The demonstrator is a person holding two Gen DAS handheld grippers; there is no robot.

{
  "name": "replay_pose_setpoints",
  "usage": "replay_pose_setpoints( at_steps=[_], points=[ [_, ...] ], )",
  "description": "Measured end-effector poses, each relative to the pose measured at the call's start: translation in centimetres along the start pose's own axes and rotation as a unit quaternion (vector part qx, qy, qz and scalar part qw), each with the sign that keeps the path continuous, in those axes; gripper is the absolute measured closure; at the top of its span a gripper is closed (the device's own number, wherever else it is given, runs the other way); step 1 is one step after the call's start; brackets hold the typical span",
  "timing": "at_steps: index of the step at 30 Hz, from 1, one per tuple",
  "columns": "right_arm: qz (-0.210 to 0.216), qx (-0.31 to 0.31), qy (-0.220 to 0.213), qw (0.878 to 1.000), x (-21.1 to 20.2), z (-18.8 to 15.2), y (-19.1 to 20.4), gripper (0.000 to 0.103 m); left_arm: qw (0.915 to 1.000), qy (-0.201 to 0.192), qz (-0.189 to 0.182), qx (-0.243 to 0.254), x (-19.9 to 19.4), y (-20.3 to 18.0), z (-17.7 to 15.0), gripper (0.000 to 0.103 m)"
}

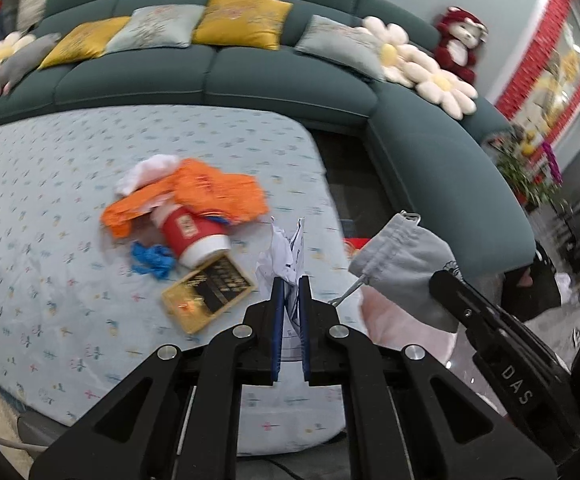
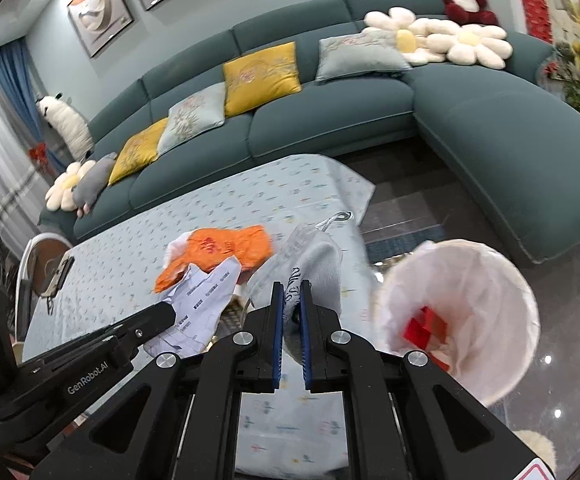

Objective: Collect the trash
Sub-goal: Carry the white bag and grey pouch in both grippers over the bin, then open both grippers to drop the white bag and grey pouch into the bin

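In the left wrist view, an orange bag (image 1: 194,196), a red cup (image 1: 188,236), a blue glove (image 1: 152,260) and a yellow box (image 1: 208,292) lie on the table (image 1: 50,200) at centre left. At lower centre the left gripper (image 1: 291,280) is closed on a crumpled paper (image 1: 286,252). In the right wrist view, the right gripper (image 2: 291,286) at lower centre pinches a grey pouch (image 2: 314,260), and the white bin (image 2: 470,304) stands at lower right.

Gold box (image 1: 209,293) partly behind red cup (image 1: 191,236).
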State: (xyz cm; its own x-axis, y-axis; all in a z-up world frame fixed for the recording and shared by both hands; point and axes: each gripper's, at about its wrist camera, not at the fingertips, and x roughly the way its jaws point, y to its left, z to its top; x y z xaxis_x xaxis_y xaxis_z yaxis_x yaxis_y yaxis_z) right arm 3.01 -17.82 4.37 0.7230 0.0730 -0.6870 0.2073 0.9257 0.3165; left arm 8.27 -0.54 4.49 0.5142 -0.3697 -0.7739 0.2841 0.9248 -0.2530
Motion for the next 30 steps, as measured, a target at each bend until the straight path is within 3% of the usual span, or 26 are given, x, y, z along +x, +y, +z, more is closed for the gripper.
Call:
replay_pose_setpoints(
  at_steps=[14, 26, 30],
  points=[
    [-0.059, 0.066, -0.020, 0.996, -3.7, -1.0, -10.2, 0.095, 0.9929, 0.032, -0.075, 0.087, 2.5, -11.0, -0.9, 0.096],
    [-0.077, 0.088, -0.019, 0.993, -2.8, -0.8, -13.1, 0.095, 0.9880, 0.061, -0.092, 0.108, 6.0, -14.8, -0.8, 0.096],
    [-0.087, 0.091, -0.022, 0.992, -2.6, -0.5, -13.3, 0.085, 0.9879, 0.066, -0.099, 0.100, 6.6, -15.0, -0.7, 0.094]
  ],
)
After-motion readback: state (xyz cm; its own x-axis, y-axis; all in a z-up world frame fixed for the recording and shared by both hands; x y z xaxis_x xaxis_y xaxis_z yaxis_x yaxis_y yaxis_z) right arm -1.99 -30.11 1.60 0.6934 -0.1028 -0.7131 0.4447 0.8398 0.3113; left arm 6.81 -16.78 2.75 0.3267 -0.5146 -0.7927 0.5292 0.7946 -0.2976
